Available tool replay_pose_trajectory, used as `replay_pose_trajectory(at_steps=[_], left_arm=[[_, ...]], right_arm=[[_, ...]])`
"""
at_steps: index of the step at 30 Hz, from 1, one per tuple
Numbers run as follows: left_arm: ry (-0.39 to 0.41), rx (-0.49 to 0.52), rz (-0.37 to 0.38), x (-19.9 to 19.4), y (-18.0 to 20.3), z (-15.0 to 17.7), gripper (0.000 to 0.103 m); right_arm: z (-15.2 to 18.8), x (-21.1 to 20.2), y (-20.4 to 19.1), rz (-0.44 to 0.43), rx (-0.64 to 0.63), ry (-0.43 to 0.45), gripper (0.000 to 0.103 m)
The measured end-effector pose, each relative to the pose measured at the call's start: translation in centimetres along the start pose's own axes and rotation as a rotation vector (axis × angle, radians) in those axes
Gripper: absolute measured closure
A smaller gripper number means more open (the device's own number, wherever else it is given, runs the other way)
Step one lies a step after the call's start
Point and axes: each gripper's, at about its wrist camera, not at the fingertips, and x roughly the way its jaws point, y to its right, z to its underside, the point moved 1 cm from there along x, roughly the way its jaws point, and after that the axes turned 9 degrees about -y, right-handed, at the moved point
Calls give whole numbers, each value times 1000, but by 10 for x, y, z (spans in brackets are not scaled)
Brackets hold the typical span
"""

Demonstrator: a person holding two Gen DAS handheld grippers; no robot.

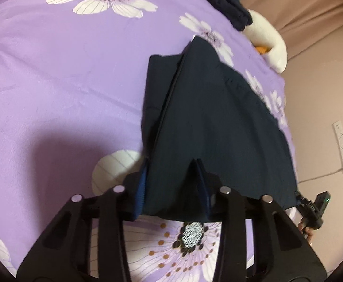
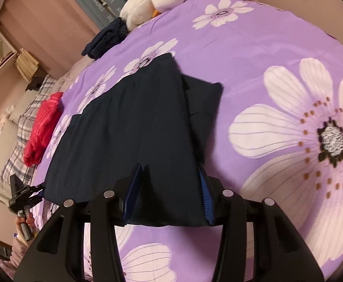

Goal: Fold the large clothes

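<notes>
straight ahead of both grippers was where the dark navy garment (image 1: 218, 122) ran, its long axis stretching away from the fingers toward the far side of the bed (image 1: 54, 75). the near edge of the cloth was lifted off the purple flowered cover, and each gripper had a corner of it. left gripper (image 1: 175, 181) had its blue pads spread about as wide as the bunch of fabric between them, so it looked pinched onto the near left corner. right gripper (image 2: 171, 183) was the same story on the near right corner, fabric filling the gap between the pads.

both sat level on that one near edge, neither really closer than the other; you could see each gripper off at the edge of the other's view. the far end of the garment lay flat on the bed, with a second layer poking out beyond the left gripper's side.

my guess is the next fold goes forward, near edge carried over toward the far end, so both hands need to travel evenly or it'll skew.
</notes>
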Motion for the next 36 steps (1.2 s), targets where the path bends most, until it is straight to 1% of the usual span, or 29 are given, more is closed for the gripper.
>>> replay_pose_trajectory(at_steps=[1,4,7,11,12,14,15,16,17,20,21,22,24,26,28,31,32,33,35,36], left_arm=[[-1,7,-3,-1,1,1,71],[-17,23,-17,-2,0,6,77],[-35,49,-39,0,1,14,78],[-33,32,-17,-2,-4,18,79],[-31,18,-9,-3,-6,17,78],[-17,1,-9,-9,-8,16,78],[-11,-3,-12,-11,-8,16,76],[-5,-6,-17,-15,-7,15,71],[7,-2,-20,-21,-5,13,69],[57,31,-36,-36,8,10,58],[72,46,-35,-39,14,8,51],[84,65,-29,-42,23,6,43],[87,107,-20,-38,42,3,37],[74,160,-27,-27,64,0,35],[52,215,-53,-10,87,-2,31],[21,264,-82,13,112,-2,28],[12,288,-108,24,125,-3,27],[7,308,-130,30,133,-2,25],[1,357,-176,45,154,-1,21],[1,377,-194,52,162,1,17]], right_arm=[[1,0,-3,15,-20,2,75],[3,-2,-2,2,-33,-13,84],[8,-3,-4,22,-66,-32,87],[10,2,0,35,-57,-49,86],[10,3,0,36,-55,-52,85],[7,0,0,38,-42,-46,78],[5,-3,0,45,-38,-39,75],[5,-9,-2,61,-40,-18,75],[4,-15,-5,73,-49,3,75],[-1,-29,-19,93,-86,56,69],[-3,-30,-22,95,-96,67,66],[-4,-31,-30,86,-114,78,66],[-6,-27,-45,56,-151,81,64],[-8,-15,-67,29,-205,66,64],[-9,1,-88,14,-261,40,64],[-9,27,-118,26,-338,3,64],[-9,36,-129,41,-369,-4,64],[-9,42,-137,54,-388,-8,62],[-5,57,-158,83,-449,-10,56],[-3,61,-164,86,-468,-10,53]])
